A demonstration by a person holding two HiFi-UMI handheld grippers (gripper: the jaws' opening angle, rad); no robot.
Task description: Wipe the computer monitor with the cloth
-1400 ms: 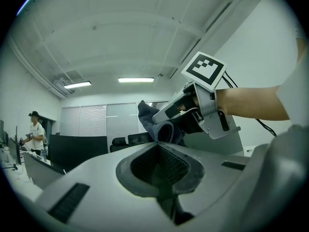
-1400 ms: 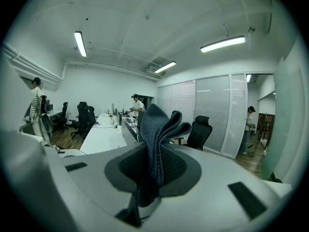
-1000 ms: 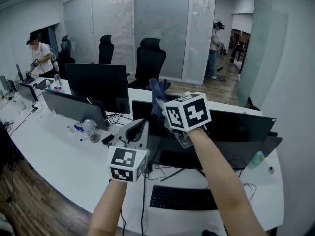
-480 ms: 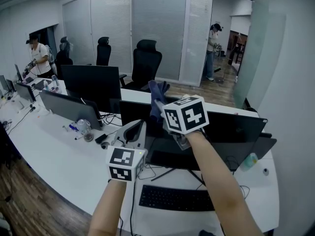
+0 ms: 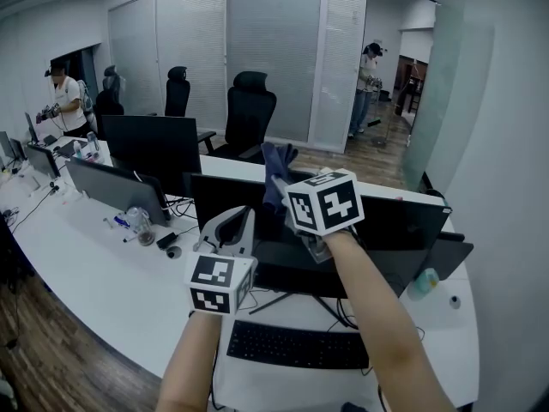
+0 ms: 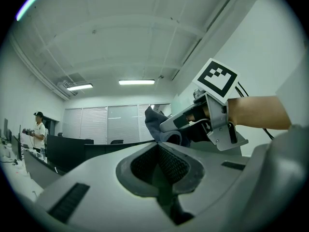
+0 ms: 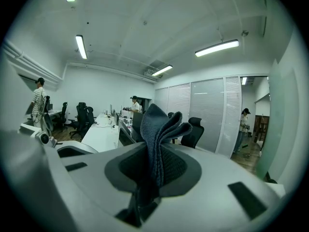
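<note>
- The right gripper (image 5: 285,185) has its fingers clamped on the folded dark-blue cloth (image 5: 273,163), held up by the top edge of the computer monitor (image 5: 403,234).
- The left gripper (image 5: 233,221) has its fingers closed with nothing between them, lower, over the surface (image 5: 103,269).

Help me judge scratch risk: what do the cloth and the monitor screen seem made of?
The cloth looks like a soft, dark blue-grey textile, perhaps microfibre: a fine ribbed weave and limp folds show. The monitor has a black screen with a dull, matte look, likely plastic-faced. It shows no sharp reflections, though that stays uncertain.
</note>
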